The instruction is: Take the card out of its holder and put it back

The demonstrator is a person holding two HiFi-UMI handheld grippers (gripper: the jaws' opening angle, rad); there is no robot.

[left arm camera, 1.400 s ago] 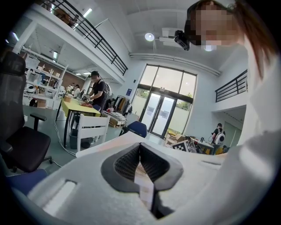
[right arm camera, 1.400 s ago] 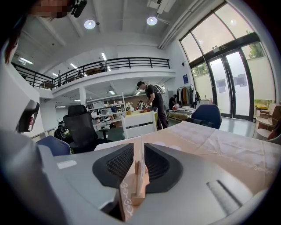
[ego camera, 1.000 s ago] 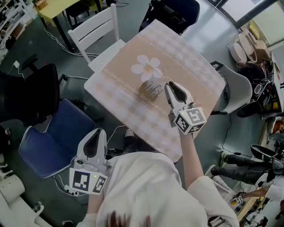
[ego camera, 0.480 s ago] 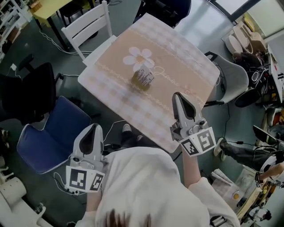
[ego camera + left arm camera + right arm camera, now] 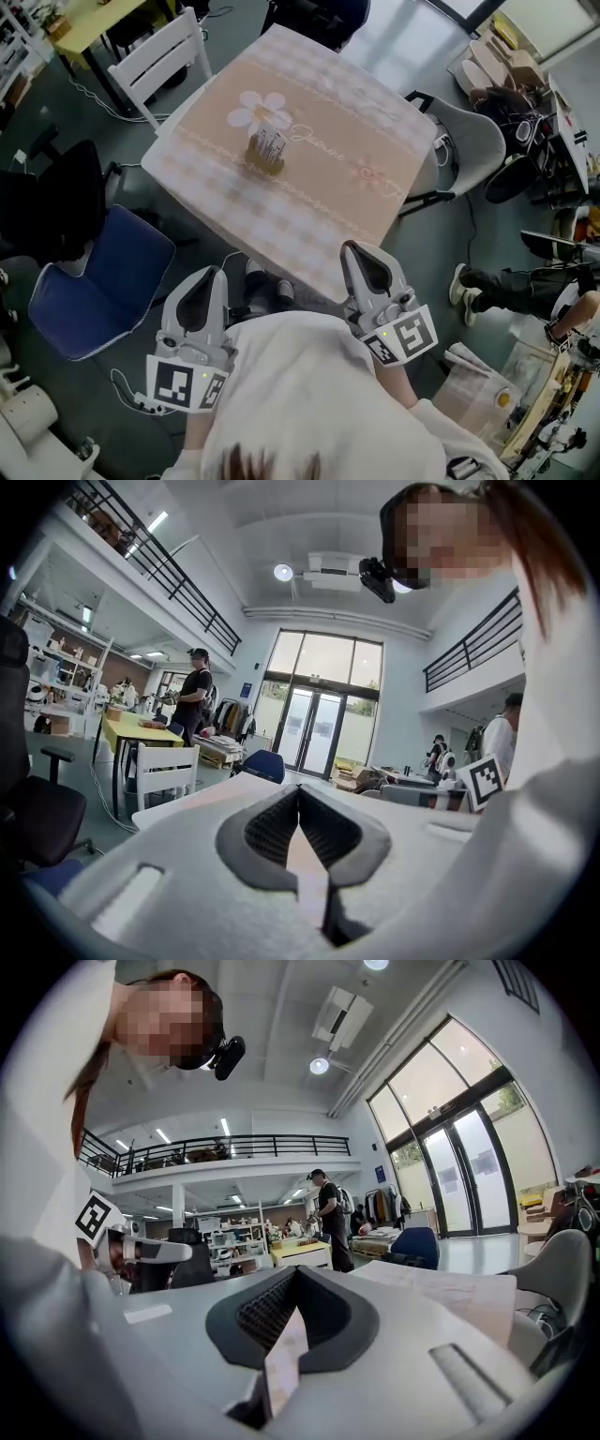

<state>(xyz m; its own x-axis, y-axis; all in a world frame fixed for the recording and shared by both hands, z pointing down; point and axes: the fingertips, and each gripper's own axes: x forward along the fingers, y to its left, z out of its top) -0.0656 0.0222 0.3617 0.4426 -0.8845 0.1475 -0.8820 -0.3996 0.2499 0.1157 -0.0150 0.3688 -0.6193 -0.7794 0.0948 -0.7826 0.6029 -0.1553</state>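
Left tool (image 5: 208,275) and right tool (image 5: 355,249) are hovering pressed together, empty; the far small brown card holder (image 5: 265,151) is looking filled, task likely done.

Card holder (image 5: 265,150) alone stands on the table (image 5: 328,122) — white chair (image 5: 159,61) and blue chair (image 5: 94,281) crowd its left side.

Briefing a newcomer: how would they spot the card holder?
Find the square table under the beige checked cloth. Next to its printed white daisy stands a small brownish holder with upright cards, the only thing standing on that cloth.
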